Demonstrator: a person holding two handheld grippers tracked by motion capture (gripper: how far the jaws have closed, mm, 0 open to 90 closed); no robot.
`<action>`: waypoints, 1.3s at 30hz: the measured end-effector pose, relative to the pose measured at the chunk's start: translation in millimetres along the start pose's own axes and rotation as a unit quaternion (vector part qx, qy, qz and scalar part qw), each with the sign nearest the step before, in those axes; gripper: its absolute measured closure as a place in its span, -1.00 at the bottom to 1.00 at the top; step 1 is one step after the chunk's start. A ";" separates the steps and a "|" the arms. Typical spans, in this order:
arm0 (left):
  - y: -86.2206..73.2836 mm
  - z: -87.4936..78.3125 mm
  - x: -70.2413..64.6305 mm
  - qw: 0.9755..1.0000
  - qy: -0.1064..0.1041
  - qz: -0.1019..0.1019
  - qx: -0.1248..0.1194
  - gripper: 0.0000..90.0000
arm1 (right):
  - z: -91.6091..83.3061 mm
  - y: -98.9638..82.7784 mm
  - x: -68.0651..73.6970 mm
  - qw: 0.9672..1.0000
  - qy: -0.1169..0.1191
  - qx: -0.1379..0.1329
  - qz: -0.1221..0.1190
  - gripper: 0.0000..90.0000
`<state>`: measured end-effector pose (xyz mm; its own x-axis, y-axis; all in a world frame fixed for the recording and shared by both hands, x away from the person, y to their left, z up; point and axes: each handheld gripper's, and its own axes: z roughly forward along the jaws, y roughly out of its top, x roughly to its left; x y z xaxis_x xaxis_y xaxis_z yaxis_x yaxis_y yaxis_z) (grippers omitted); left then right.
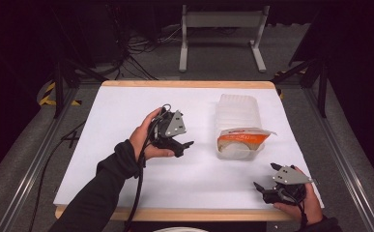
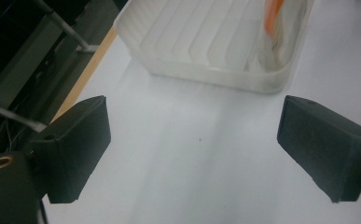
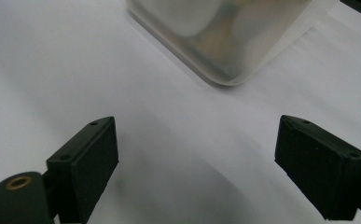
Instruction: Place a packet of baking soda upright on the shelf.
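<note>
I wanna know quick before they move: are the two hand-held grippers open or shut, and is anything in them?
Left hand-held gripper: open, holding nothing.
Right hand-held gripper: open, holding nothing.

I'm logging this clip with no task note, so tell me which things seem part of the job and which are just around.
Likely part of the job:
- translucent plastic container on the table
- orange and white packet at its near end
- left claw, open, aimed at the container
- right claw, open

Just around:
- white table
- metal stand beyond it
- floor cables
</note>
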<state>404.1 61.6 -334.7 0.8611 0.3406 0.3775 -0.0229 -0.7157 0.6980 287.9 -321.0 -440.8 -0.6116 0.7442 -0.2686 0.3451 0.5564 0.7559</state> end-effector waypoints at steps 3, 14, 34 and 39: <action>-9.7 -2.5 -0.3 1.000 0.003 -0.007 0.011 -0.79 | 0.5 1.4 0.0 1.000 0.001 -0.002 0.001 -0.69; -56.7 -7.4 -2.4 0.999 0.010 -0.018 0.036 -0.81 | 1.0 3.4 2.1 1.000 0.002 -0.006 -0.001 -0.69; -144.3 -37.7 -7.4 0.994 0.037 -0.081 0.067 -0.81 | 8.7 10.7 4.3 1.000 0.008 -0.005 -0.013 -0.69; -163.4 -46.7 -11.0 0.992 0.049 -0.093 0.072 -0.81 | 13.0 14.1 3.6 1.000 0.013 -0.006 -0.018 -0.69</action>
<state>374.7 203.2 -424.5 0.7903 0.5275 0.3117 0.2107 -0.7117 0.6702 299.8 -305.6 -438.9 -0.6412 0.7144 -0.2802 0.3143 0.5776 0.7534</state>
